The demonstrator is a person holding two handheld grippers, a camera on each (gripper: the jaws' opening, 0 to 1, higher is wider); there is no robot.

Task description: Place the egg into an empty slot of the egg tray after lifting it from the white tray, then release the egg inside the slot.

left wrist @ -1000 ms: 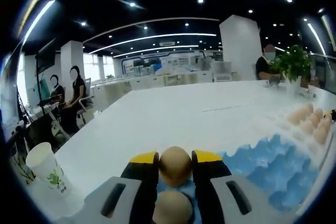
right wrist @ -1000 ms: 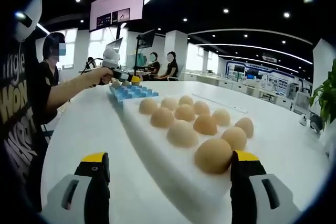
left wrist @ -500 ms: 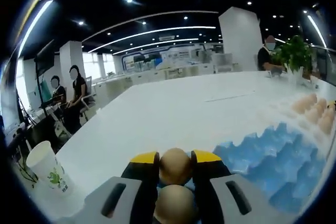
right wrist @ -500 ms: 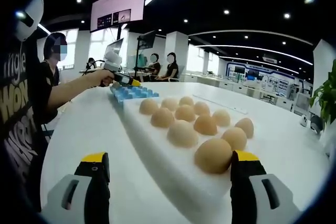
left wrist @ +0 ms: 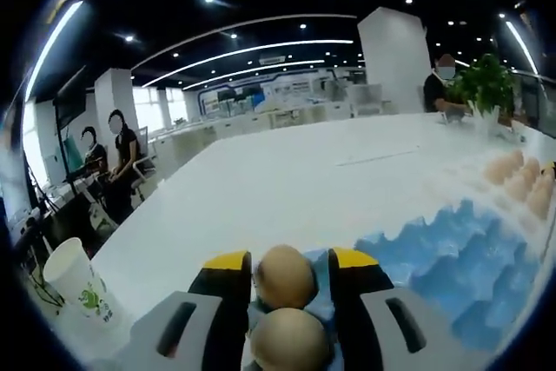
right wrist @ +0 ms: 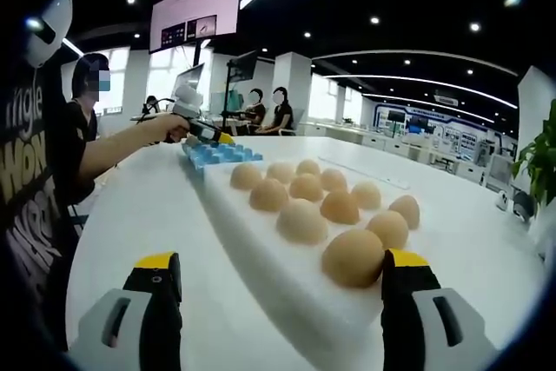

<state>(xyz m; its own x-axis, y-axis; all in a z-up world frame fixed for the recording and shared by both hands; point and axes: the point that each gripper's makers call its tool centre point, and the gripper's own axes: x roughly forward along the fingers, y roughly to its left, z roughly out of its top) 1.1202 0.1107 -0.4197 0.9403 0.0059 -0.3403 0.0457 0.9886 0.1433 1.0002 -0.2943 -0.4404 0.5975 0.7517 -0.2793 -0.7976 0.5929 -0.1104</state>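
Observation:
My left gripper (left wrist: 291,259) hangs low over the near end of the blue egg tray (left wrist: 452,258). A brown egg (left wrist: 284,275) sits between its yellow-tipped jaws, which stand slightly apart from it, with blue showing beside the egg. A second egg (left wrist: 287,341) lies in the tray nearer the camera. In the right gripper view the left gripper (right wrist: 204,130) rests over the far blue egg tray (right wrist: 217,154). My right gripper (right wrist: 283,261) is wide open at the near corner of the white tray (right wrist: 261,241). The nearest of its several eggs (right wrist: 352,256) lies against the right jaw.
A paper cup (left wrist: 78,288) stands on the white table (left wrist: 287,188) to the left of my left gripper. Several eggs (left wrist: 519,182) on the white tray lie beyond the blue tray at the right. People sit at the far desks, and a potted plant (left wrist: 486,97) stands at the table's far end.
The left gripper's jaws have parted a little from the egg and the view has dipped lower over the blue tray. The right gripper has not moved.

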